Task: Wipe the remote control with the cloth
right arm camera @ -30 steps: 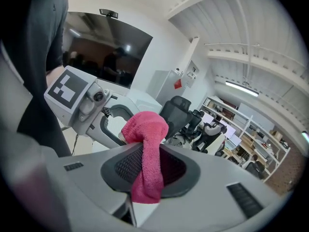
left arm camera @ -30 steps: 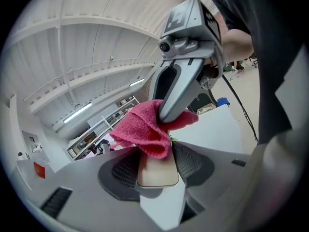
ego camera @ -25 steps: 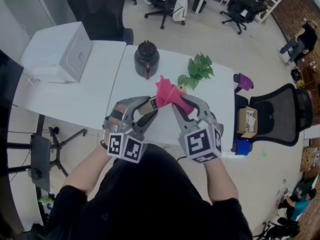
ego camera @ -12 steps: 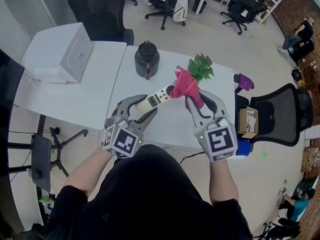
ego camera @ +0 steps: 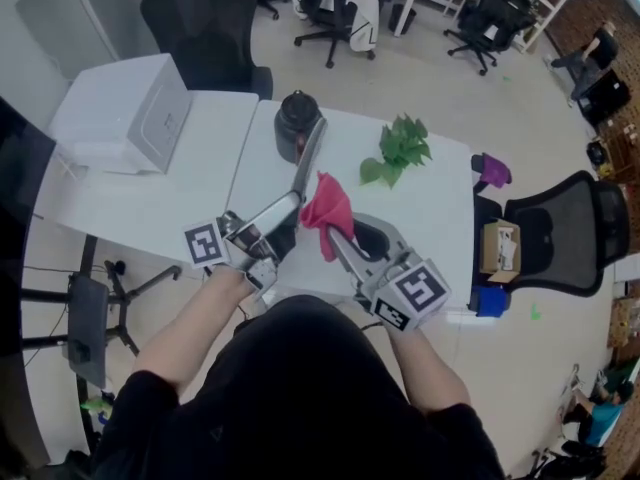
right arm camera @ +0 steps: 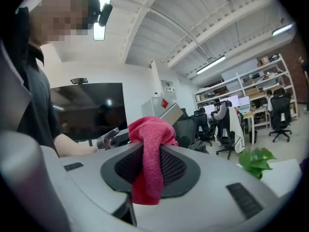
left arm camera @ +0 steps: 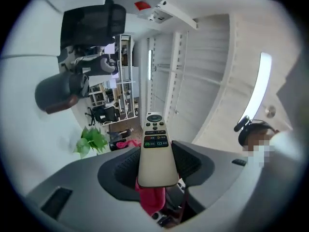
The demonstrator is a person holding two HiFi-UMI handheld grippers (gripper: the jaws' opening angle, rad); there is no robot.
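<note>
My left gripper (ego camera: 283,215) is shut on the near end of the cream remote control (ego camera: 309,155). The remote is raised off the table, turned edge-on, and points away towards the kettle. In the left gripper view the remote (left arm camera: 155,149) shows its buttons between the jaws of the left gripper (left arm camera: 157,167), with the pink cloth (left arm camera: 150,200) just beneath it. My right gripper (ego camera: 342,234) is shut on the pink cloth (ego camera: 326,208), bunched close beside the remote's near half. In the right gripper view the cloth (right arm camera: 151,154) hangs between the jaws of the right gripper (right arm camera: 150,170), the remote (right arm camera: 172,113) behind it.
On the white table (ego camera: 430,228) stand a black kettle (ego camera: 292,118) and a green leafy sprig (ego camera: 400,148). A white box (ego camera: 125,108) sits at the far left. A purple object (ego camera: 490,168) and a black office chair (ego camera: 560,233) are off the table's right edge.
The left gripper has rolled, tipping the remote from flat to edge-on and raised. The right gripper has brought the cloth back from the remote's far end to its near half.
</note>
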